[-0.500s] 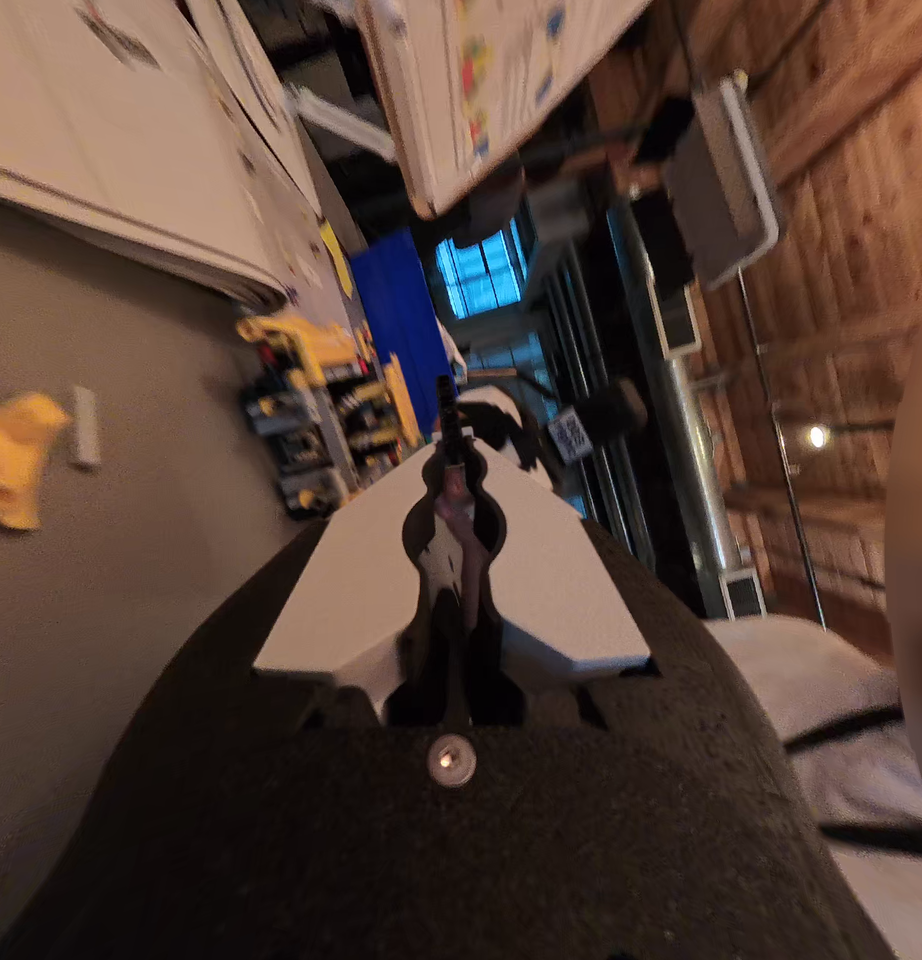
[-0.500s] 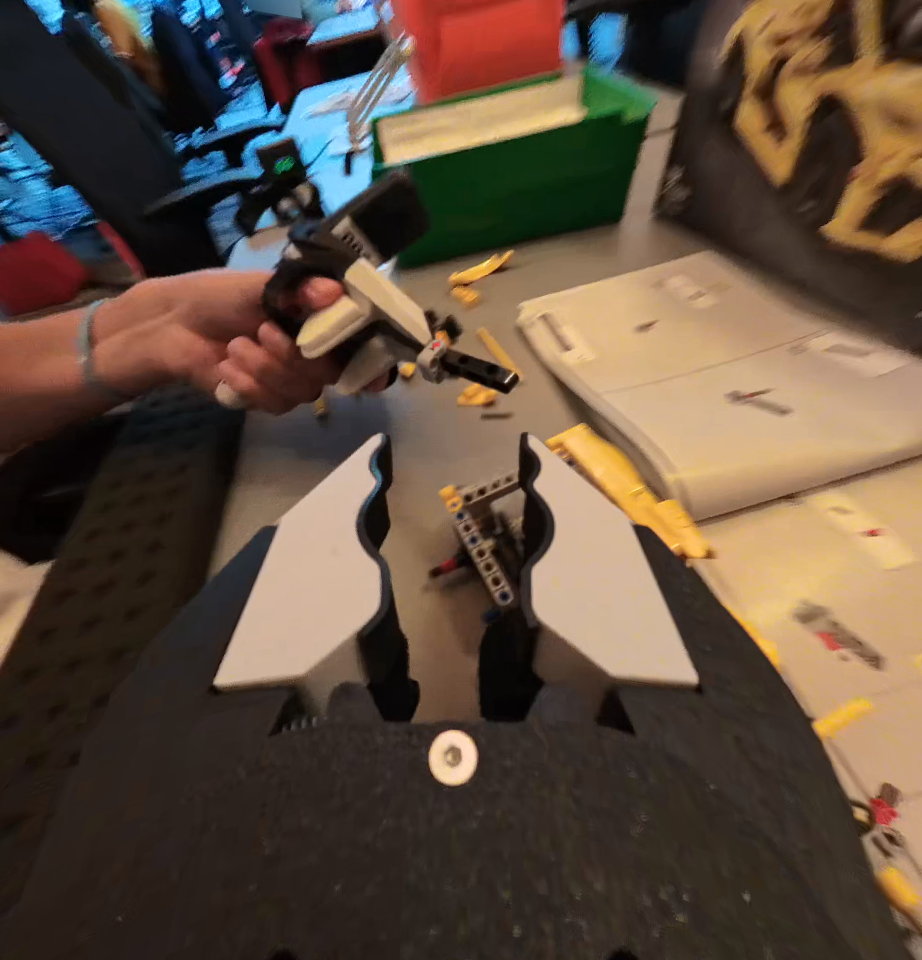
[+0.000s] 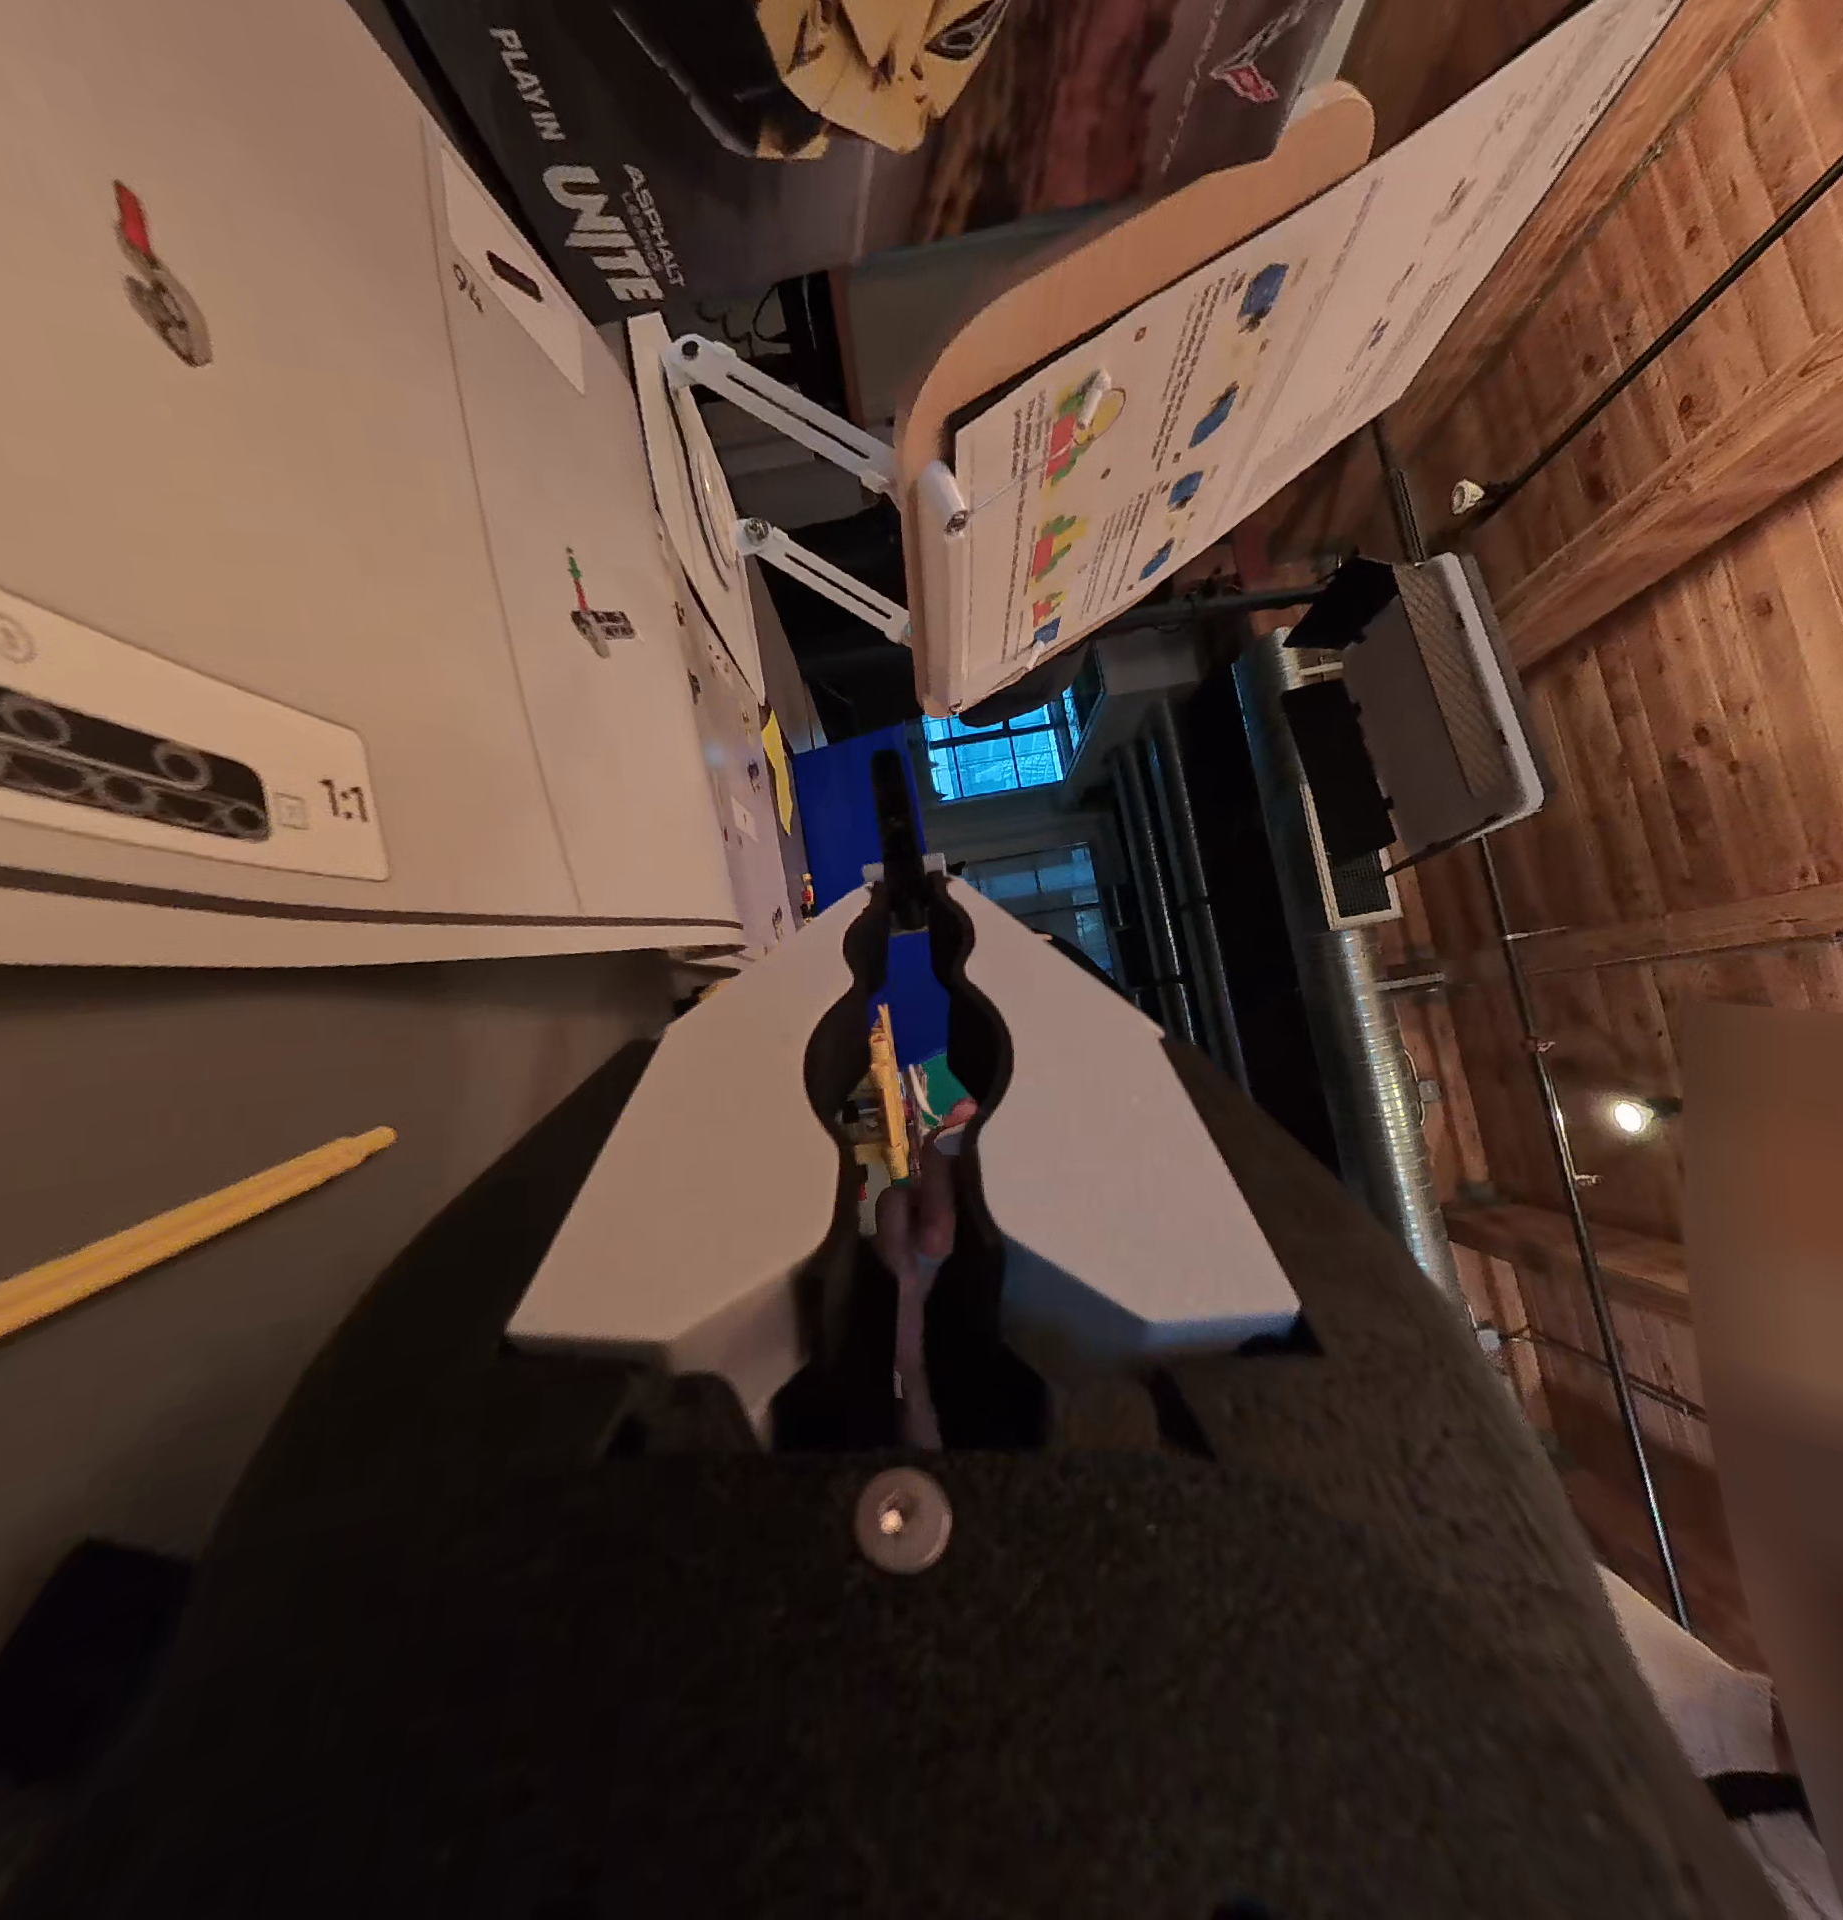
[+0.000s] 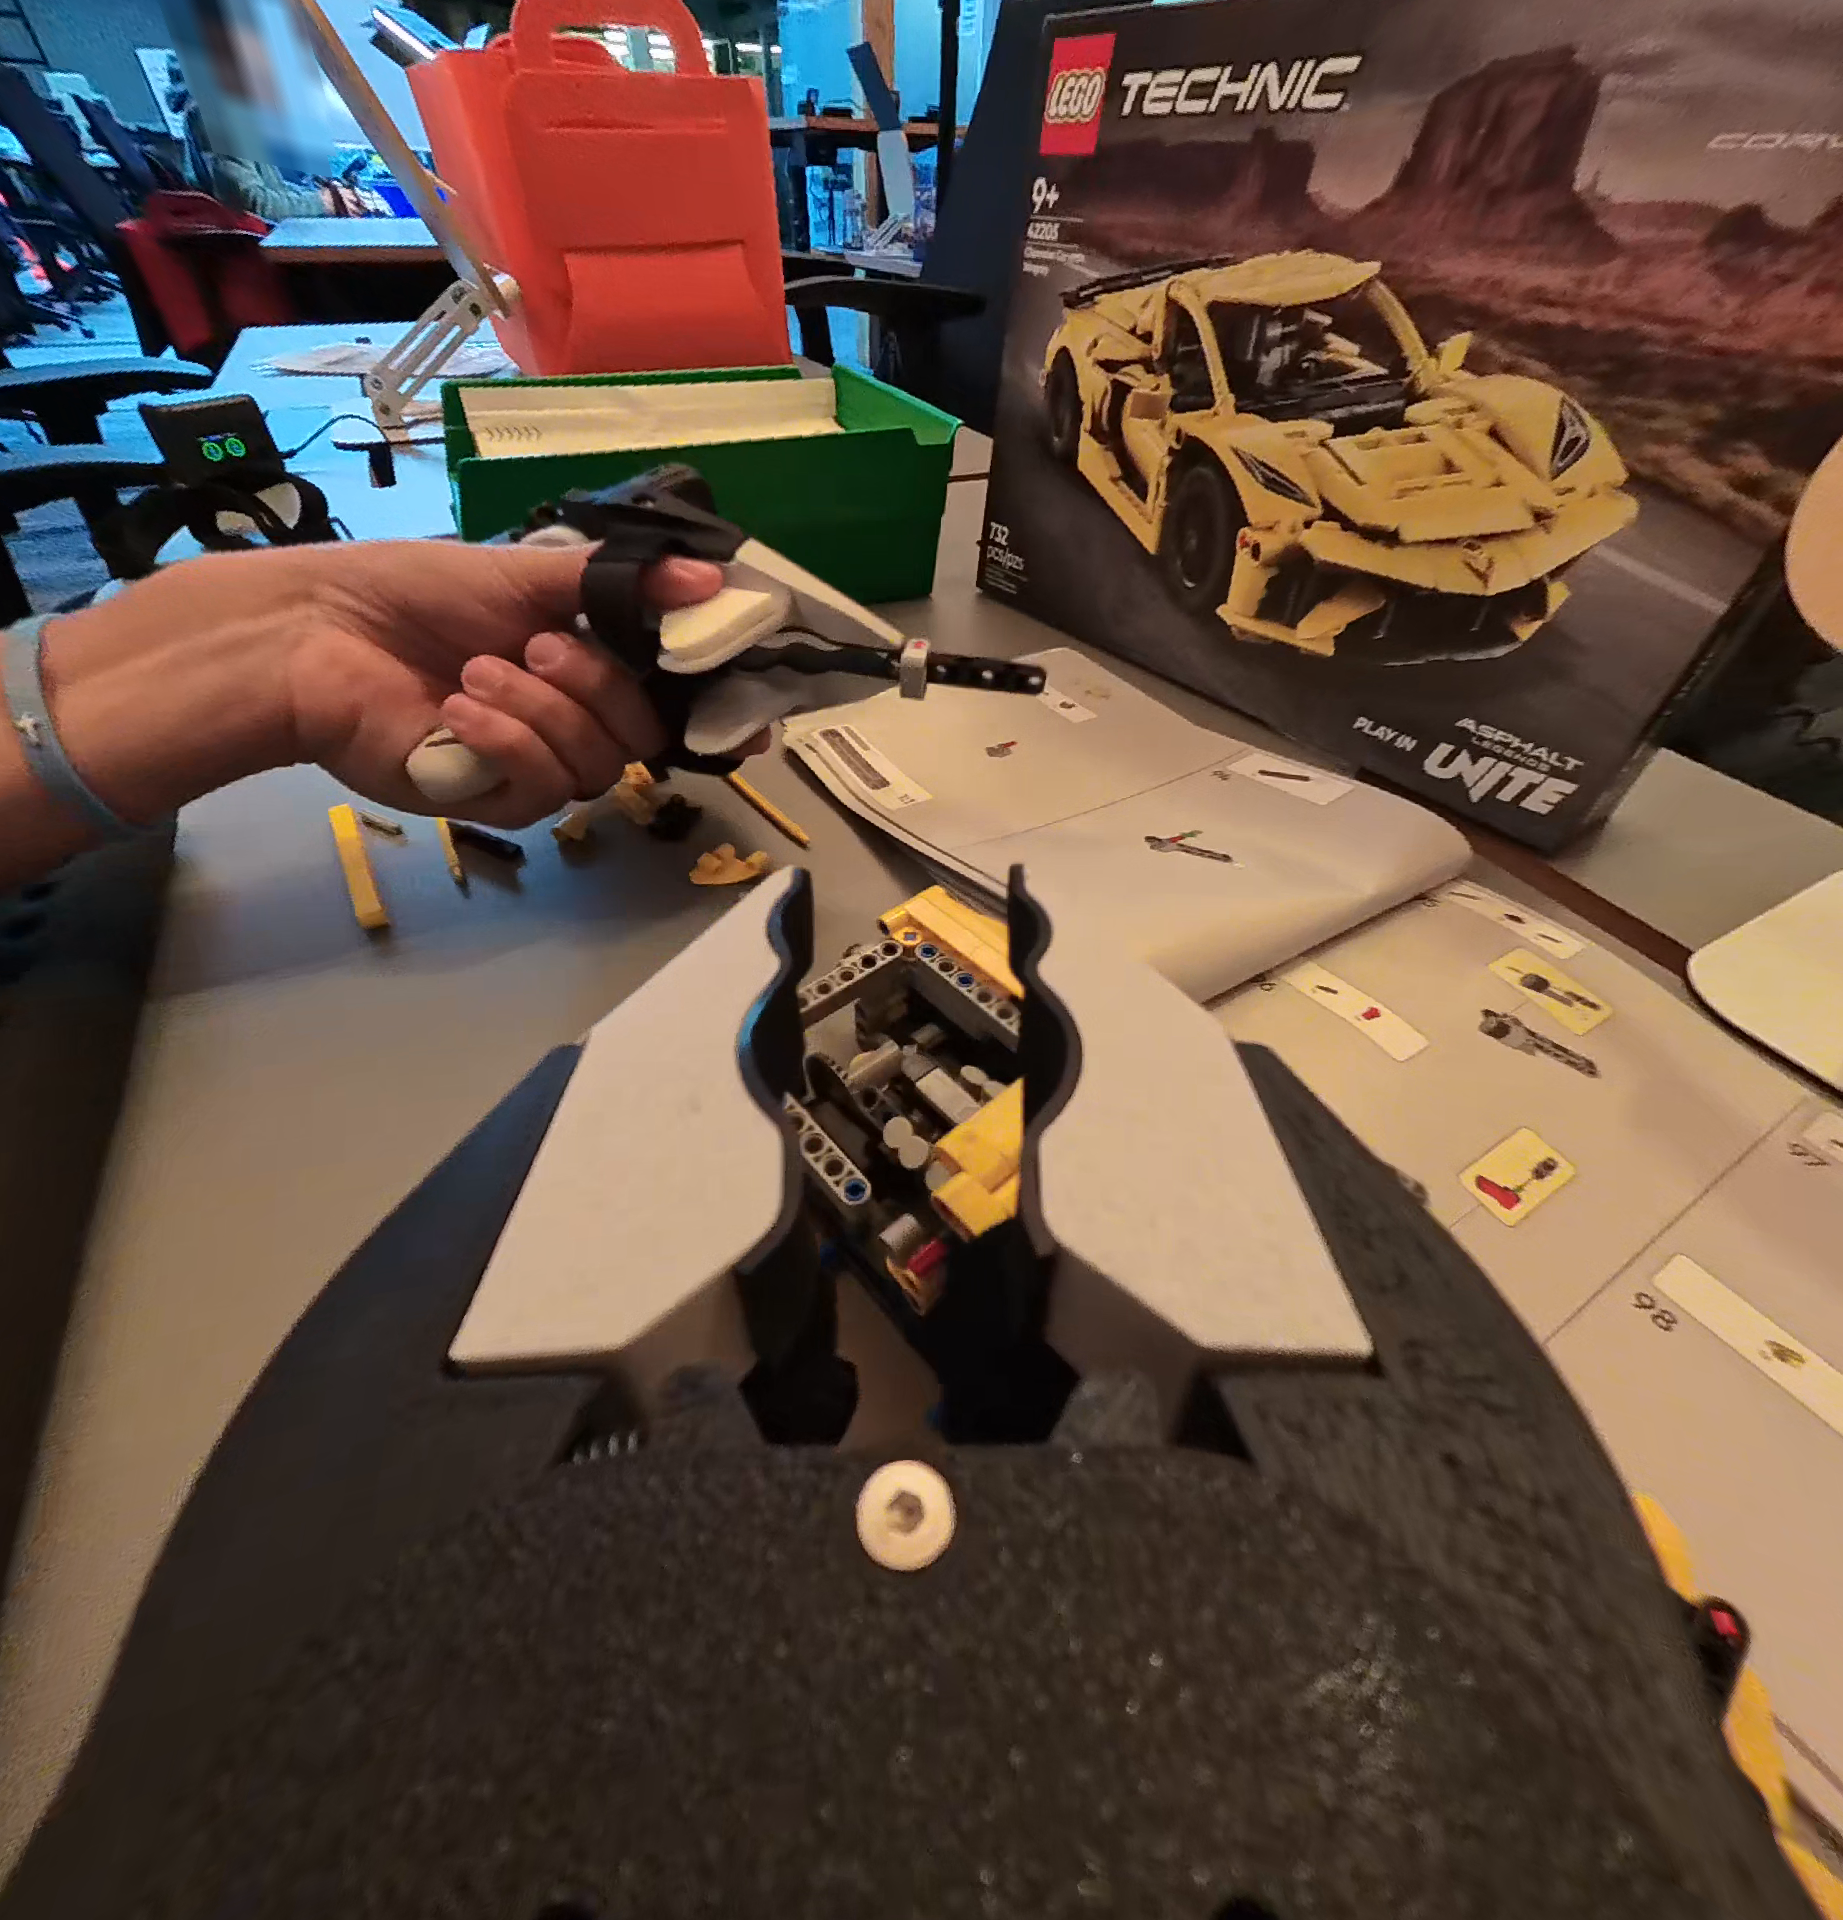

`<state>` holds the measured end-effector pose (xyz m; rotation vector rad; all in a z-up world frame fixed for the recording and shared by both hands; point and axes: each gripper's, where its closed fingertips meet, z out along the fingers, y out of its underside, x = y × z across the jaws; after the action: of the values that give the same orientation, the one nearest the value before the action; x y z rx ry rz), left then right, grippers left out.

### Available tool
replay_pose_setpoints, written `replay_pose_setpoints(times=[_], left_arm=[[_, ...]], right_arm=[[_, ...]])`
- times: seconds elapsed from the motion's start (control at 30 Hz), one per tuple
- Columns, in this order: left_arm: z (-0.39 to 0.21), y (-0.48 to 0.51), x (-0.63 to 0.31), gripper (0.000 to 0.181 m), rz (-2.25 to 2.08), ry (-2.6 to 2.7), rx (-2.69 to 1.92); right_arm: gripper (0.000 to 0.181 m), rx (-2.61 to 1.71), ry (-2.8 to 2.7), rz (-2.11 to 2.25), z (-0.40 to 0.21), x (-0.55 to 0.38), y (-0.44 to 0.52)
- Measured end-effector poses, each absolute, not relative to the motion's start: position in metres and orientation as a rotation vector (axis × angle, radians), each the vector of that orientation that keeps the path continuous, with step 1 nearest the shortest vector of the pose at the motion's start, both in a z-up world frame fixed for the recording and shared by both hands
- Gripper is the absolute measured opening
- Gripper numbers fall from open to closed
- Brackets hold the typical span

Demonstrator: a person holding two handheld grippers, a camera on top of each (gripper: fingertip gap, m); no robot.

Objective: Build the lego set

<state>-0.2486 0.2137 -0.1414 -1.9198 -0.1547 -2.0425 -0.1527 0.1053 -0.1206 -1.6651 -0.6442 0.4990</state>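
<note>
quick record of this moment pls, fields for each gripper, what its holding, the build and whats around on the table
left gripper: shut on black beam, held above the table
black beam: grey connector near the fingertips
right gripper: open, around the partial build
partial build: grey, black and yellow, on the table
instruction booklet: open, beyond the build
set box: upright behind the booklet
green bin: far side
loose yellow pieces: under the left hand

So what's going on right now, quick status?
Left gripper shut on black beam, held above the manual. Right gripper open around the part-built model. Nothing between them.
</note>
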Motion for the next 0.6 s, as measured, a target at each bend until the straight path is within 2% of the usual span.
replay_pose_setpoints(times=[0.27, 0.6], left_arm=[[-0.144, 0.207, -0.242, 0.006, -2.093, -0.177, -1.898], [-0.104, 0.144, -0.198, 0.006, -2.127, 0.022, -1.855]], right_arm=[[0.034, -1.68, -0.693, 0.458, -0.129, -0.16, 0.106], [0.027, -1.688, -0.597, 0.429, -0.117, -0.168, 0.109]])
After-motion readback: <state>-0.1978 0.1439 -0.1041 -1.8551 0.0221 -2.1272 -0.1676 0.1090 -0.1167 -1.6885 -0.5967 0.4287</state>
